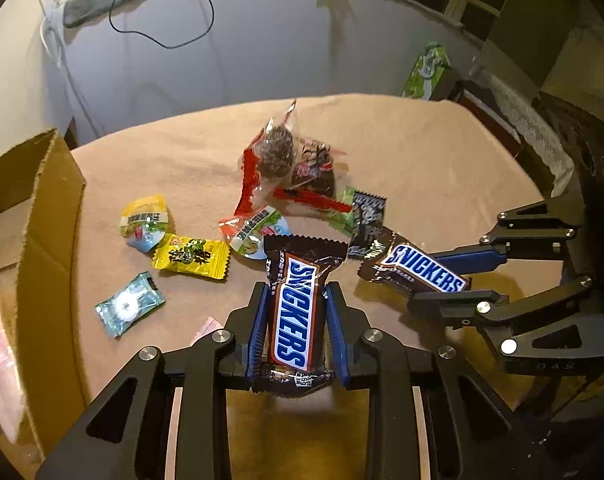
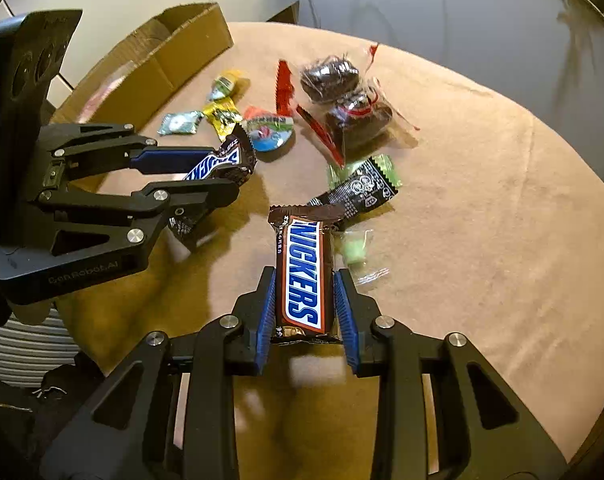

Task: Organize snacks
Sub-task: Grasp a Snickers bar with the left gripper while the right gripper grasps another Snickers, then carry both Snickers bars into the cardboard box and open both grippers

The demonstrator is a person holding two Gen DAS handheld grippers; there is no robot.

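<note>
My left gripper (image 1: 296,292) is shut on a Snickers bar (image 1: 294,312), held above the tan table; it also shows in the right wrist view (image 2: 222,176) at left. My right gripper (image 2: 303,276) is shut on a second Snickers bar (image 2: 303,276), which also shows in the left wrist view (image 1: 417,270) at right. Loose snacks lie ahead: two clear bags of dark cakes (image 1: 294,164), two jelly cups (image 1: 146,222), a yellow candy (image 1: 192,258), a light-blue mint (image 1: 128,304) and a black-and-green packet (image 1: 363,216).
An open cardboard box (image 1: 30,216) stands at the table's left edge, also seen in the right wrist view (image 2: 158,64). A green carton (image 1: 425,70) sits beyond the table's far right. A black cable (image 1: 162,28) lies on the grey surface behind.
</note>
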